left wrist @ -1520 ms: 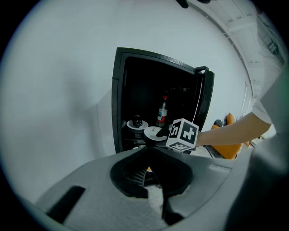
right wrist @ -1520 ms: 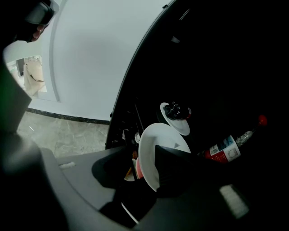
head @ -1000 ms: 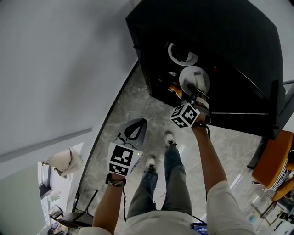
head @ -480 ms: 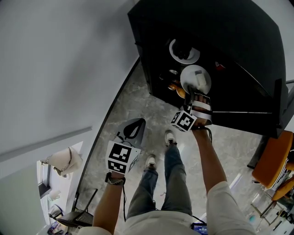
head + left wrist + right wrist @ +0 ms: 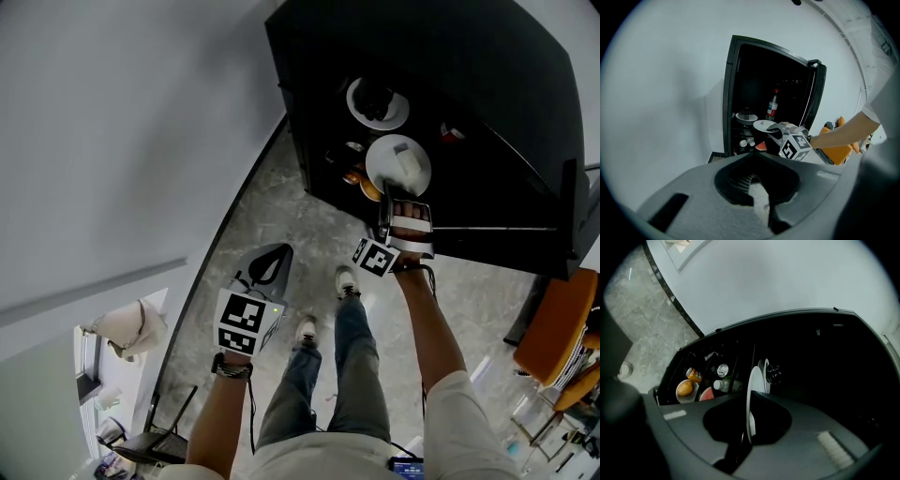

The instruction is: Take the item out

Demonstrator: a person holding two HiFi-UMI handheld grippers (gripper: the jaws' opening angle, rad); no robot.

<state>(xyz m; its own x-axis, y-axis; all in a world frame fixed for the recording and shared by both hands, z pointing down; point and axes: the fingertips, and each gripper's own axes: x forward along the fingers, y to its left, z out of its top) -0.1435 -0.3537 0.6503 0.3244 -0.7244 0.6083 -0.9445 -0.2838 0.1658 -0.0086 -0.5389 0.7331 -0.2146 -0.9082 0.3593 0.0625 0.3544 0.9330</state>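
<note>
A white plate (image 5: 398, 164) sits on a shelf inside the open black cabinet (image 5: 469, 56). My right gripper (image 5: 394, 202) reaches in at its near edge. In the right gripper view the plate (image 5: 753, 380) is edge-on and its rim runs between the jaws of the right gripper (image 5: 749, 401), which are closing and press on it. Behind it is a second white plate (image 5: 378, 103) with something dark on it. My left gripper (image 5: 278, 253) hangs low over the floor, well away from the cabinet, shut and holding nothing; in its own view the tips (image 5: 752, 157) meet.
On the lower shelves are an orange on a small dish (image 5: 685, 388), a can (image 5: 723, 370) and a red slice (image 5: 707, 393). A bottle (image 5: 772, 105) stands deeper inside. The cabinet door (image 5: 562, 216) stands open at right, with an orange chair (image 5: 558, 323) beyond. The person's shoes (image 5: 347, 281) are on the marble floor.
The right gripper has drawn back slightly toward the person at the plate's near edge, its marker cube turning and dropping lower. The left gripper has barely moved.
</note>
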